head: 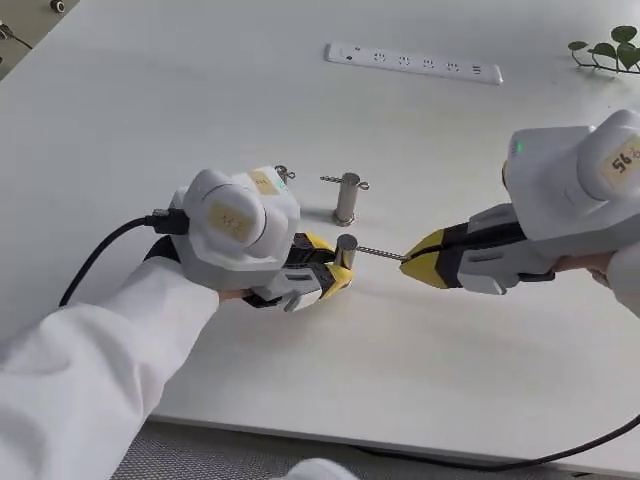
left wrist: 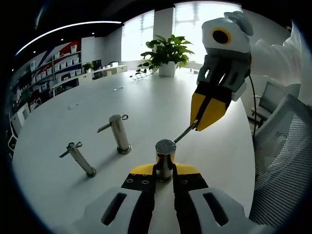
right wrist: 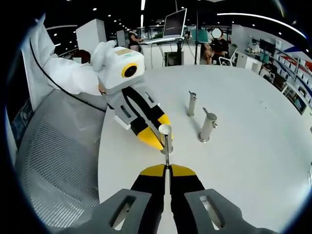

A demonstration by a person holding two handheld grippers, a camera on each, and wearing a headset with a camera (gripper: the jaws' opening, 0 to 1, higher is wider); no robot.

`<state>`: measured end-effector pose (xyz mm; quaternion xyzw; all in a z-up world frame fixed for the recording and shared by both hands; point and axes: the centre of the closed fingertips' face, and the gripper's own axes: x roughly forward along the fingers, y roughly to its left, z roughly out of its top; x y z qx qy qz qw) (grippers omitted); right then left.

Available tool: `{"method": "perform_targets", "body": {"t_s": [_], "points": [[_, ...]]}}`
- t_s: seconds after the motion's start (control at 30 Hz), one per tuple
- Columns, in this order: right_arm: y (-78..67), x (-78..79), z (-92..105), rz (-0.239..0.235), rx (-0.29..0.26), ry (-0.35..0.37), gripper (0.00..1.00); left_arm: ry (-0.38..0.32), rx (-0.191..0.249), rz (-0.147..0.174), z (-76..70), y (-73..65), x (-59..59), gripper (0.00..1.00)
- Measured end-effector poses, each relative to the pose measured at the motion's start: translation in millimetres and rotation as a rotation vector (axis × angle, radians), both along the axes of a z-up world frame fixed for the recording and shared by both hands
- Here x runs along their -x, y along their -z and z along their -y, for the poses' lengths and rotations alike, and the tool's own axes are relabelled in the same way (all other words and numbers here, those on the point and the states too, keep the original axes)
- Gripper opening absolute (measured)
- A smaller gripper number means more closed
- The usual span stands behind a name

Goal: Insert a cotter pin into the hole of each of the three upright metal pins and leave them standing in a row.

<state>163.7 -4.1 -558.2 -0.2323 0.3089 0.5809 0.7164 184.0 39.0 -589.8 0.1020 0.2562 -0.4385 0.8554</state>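
While the left gripper (left wrist: 165, 171) has its jaws clamped on the lower body of an upright metal pin (left wrist: 165, 152) standing on the white tabletop (head: 450, 340), the right gripper (right wrist: 167, 169) has its jaws pinched together on a cotter pin (head: 380, 252). That cotter pin lies level, its free end touching the side of the clamped pin just under the cap; whether it has entered the hole cannot be told. Just beyond the clamped pin stands a second metal pin (left wrist: 119, 134) with another cotter pin (left wrist: 104, 127) through its top, and farther off a third pin (left wrist: 79, 158), likewise fitted. A power strip (head: 413, 62) lies well beyond the clamped pin.
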Motion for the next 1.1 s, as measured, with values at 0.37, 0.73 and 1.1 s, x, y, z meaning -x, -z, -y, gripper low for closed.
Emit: {"method": "perform_targets", "body": {"t_s": [0.37,0.73,1.1], "points": [[5.0,-5.8,-11.6,0.019,0.012,-0.032,0.0,-0.01,-0.004,-0.011,1.0,-1.4,1.9,0.11],[6.1,-9.9,-31.5,0.024,0.022,-0.108,0.0,-0.013,-0.002,-0.009,0.3,-1.1,0.5,0.11],[6.9,-8.6,-38.2,0.055,0.07,-0.204,0.0,-0.013,-0.001,-0.004,-0.3,-1.3,0.0,0.11]]}}
